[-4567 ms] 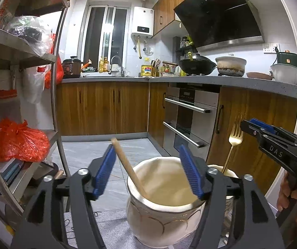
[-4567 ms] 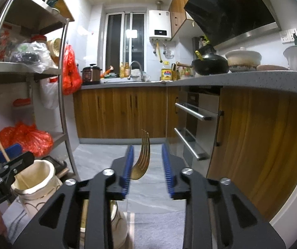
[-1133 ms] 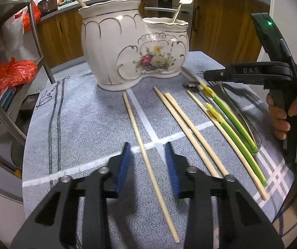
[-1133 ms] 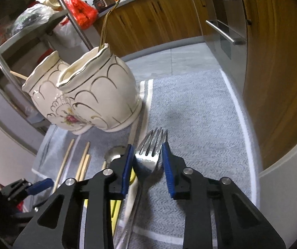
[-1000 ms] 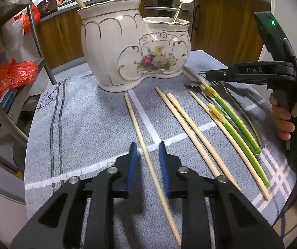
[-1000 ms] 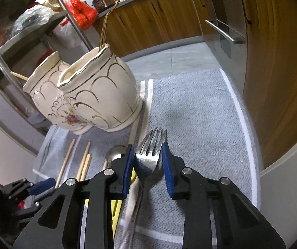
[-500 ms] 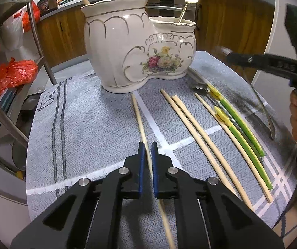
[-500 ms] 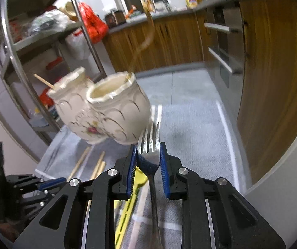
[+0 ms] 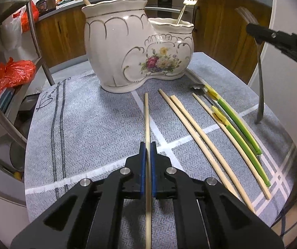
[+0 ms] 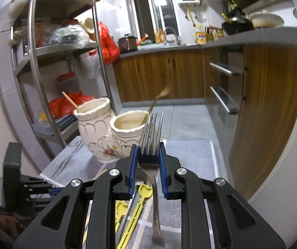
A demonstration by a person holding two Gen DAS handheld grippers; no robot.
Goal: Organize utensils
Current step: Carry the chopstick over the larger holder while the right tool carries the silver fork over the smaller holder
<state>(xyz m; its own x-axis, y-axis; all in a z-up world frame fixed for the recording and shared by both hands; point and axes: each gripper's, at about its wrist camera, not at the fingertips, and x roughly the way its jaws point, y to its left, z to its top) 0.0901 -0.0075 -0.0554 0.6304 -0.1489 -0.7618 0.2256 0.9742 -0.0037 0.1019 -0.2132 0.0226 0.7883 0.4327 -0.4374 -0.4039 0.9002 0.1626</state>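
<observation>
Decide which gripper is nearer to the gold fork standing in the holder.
Right, probably. The right gripper holds a silver fork raised close beside the holder with the gold fork. The left gripper sits low, clamping a chopstick further back.

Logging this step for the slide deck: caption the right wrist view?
Right gripper shut on a silver metal fork, tines toward the cream floral ceramic utensil holder.
</observation>
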